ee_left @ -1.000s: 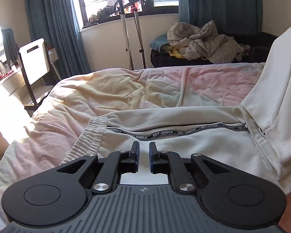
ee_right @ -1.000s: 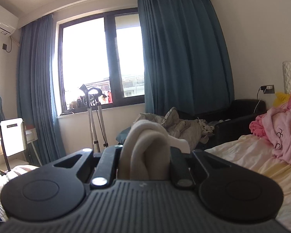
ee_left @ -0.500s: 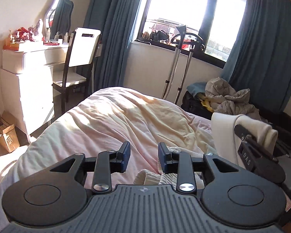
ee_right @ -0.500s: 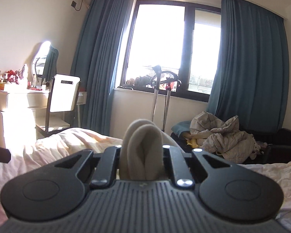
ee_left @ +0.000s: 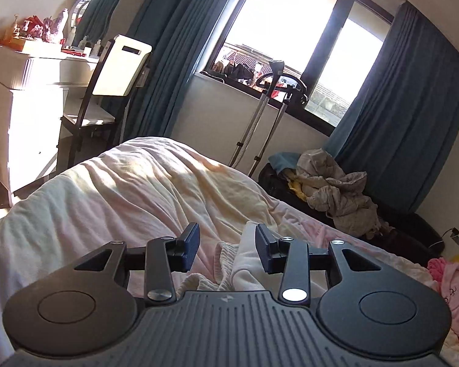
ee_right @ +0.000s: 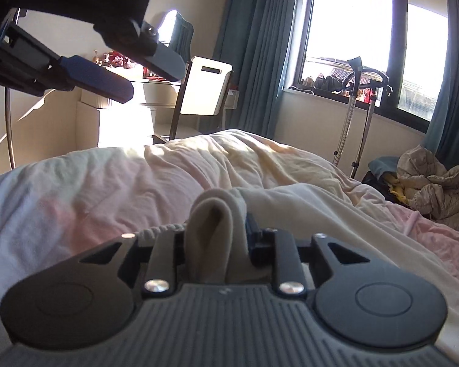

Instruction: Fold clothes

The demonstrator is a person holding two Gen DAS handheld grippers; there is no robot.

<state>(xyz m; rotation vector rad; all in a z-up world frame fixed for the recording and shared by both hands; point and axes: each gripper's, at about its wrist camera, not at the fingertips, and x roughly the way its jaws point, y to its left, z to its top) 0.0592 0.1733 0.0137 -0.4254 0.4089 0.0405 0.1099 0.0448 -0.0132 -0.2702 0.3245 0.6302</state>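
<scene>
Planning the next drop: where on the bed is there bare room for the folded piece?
Free: the wide rumpled bedspread ahead of the left tongs, toward the chair. Crowded: the cream garment held in the right tongs, and pink clothes at the right edge.

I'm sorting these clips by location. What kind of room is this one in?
A lived-in bedroom, most likely: a bed with a rumpled pale quilt fills the foreground, a white dressing table with a mirror stands by the wall, and blue curtains flank the window.
</scene>
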